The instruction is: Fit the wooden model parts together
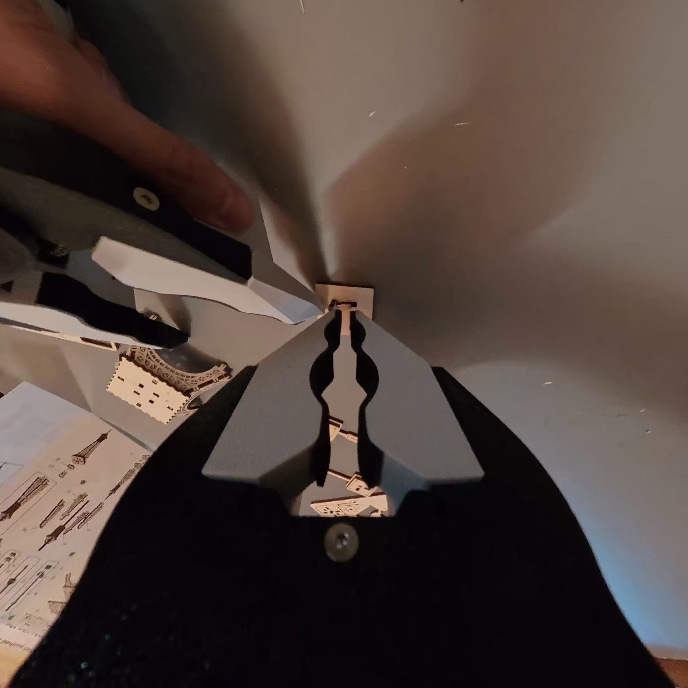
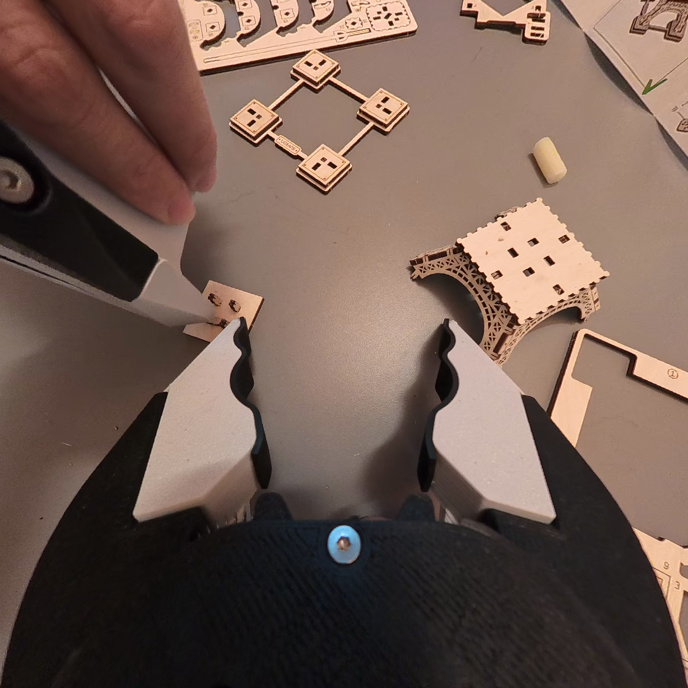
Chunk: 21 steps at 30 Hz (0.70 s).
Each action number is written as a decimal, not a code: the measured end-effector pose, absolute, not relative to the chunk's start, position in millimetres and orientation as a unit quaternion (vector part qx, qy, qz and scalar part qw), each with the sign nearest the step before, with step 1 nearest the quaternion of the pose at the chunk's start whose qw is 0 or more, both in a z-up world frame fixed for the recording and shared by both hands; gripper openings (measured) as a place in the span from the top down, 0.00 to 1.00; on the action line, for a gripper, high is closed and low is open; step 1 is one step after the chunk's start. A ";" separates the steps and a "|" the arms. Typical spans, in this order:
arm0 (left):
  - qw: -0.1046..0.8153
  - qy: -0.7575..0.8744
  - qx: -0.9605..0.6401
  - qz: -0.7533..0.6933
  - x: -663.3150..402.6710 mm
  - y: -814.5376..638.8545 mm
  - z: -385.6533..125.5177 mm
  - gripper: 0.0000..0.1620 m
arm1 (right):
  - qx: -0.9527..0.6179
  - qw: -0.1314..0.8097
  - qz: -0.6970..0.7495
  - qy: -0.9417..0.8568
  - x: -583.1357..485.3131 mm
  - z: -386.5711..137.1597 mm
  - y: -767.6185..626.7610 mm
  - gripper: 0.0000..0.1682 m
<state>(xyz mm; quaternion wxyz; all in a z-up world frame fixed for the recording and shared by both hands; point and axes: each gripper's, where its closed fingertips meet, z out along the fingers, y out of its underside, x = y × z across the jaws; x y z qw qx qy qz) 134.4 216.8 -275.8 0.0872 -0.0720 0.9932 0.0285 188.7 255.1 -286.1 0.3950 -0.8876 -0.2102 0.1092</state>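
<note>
We see the left wrist view is dim, with big dark shadows fanning over the desk (image 1: pixel 521 186) and a brighter patch at the right. The hand (image 1: pixel 111 123) and the far tongs (image 1: pixel 294 305) look blurry. The right wrist view is brighter and sharp on the wooden arch piece (image 2: pixel 521 268). Its hand (image 2: pixel 93 93) is soft. Both views bend at the edges.

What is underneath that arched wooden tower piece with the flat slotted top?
The arched tower base stands on the grey table. Through its arch only shadow and table show. The flat slotted top hides whatever is inside, so that cannot be told.
</note>
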 end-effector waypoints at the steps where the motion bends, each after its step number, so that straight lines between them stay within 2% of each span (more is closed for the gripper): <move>1: 0.084 0.993 -0.073 0.023 134.0 215.8 -275.3 1.00 | -0.888 0.395 0.109 -0.210 188.7 -286.1 255.1 0.40; 4: 0.071 0.994 -0.079 0.014 129.1 212.6 -274.6 1.00 | -0.888 0.395 0.109 -0.210 188.7 -286.1 255.1 0.40; 10: 0.116 0.988 -0.102 0.017 143.0 219.6 -270.4 0.98 | -0.888 0.395 0.109 -0.210 188.6 -286.2 255.0 0.40; 21: 0.103 0.989 -0.102 0.005 140.9 217.0 -272.9 0.99 | -0.888 0.395 0.111 -0.209 188.9 -286.2 254.9 0.40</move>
